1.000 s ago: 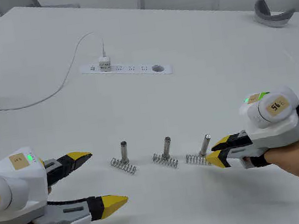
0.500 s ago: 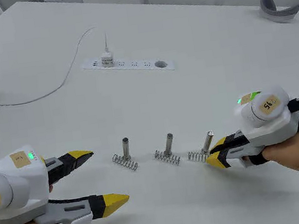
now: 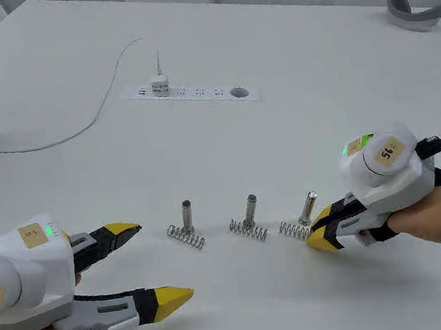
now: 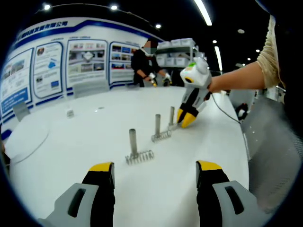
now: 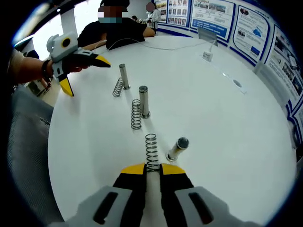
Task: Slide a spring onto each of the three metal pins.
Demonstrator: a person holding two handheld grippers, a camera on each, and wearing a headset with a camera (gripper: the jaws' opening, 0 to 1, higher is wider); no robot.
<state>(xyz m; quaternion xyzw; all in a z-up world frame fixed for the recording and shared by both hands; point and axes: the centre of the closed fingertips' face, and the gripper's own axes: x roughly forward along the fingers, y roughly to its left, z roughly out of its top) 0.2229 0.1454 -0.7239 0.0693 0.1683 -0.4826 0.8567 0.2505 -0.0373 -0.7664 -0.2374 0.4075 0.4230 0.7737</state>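
Progress: no spring sits on a pin yet, so all three slides are left to do.
Pins: three short silver metal pins stand in a row on the white tabletop (image 3: pixel 312 54): left pin (image 3: pixel 186 212), middle pin (image 3: pixel 250 207), right pin (image 3: pixel 309 206).
Springs: three small coiled steel-wire springs lie flat, one at the foot of each pin: left spring (image 3: pixel 185 235), middle spring (image 3: pixel 248 230), right spring (image 5: pixel 151 146).
Right side: the yellow-tipped white right gripper (image 5: pixel 151 169) has its jaws drawn nearly together, pinching the near end of the right spring, which lies on the table just beside the right pin.
Left side: the matching yellow-tipped left gripper (image 4: pixel 155 170) is spread wide and holds nothing, hovering apart from the left pin.
Step in hand: judged to be the pick-up of the first spring.
Remaining: lift that spring, stand it over the right pin, slide it down; then the same for the other two.
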